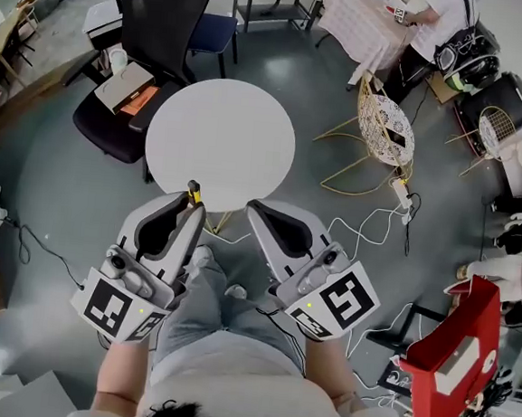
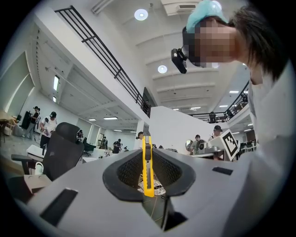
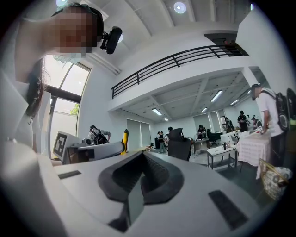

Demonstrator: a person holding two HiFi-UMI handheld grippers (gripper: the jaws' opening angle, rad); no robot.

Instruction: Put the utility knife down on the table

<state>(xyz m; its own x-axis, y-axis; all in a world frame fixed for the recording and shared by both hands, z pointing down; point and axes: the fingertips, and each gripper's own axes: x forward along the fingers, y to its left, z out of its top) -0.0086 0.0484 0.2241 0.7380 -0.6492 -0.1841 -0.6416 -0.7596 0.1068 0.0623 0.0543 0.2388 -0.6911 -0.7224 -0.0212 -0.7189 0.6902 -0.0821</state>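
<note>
A yellow utility knife [image 2: 147,167] stands upright between the jaws of my left gripper [image 1: 191,204], which is shut on it. Its yellow and black tip [image 1: 193,191] sticks out past the jaws, over the near edge of the round white table [image 1: 221,141]. From the right gripper view the knife [image 3: 124,140] shows as a yellow stick at the left gripper's end. My right gripper [image 1: 254,209] is shut with nothing in it, and hangs just right of the left one, by the table's near rim.
A black office chair [image 1: 152,48] holding a box stands behind the table on the left. A wire chair [image 1: 384,130] and white cables [image 1: 369,223] lie on the floor to the right. A red bag [image 1: 453,351] sits at the far right. People work at desks in the background.
</note>
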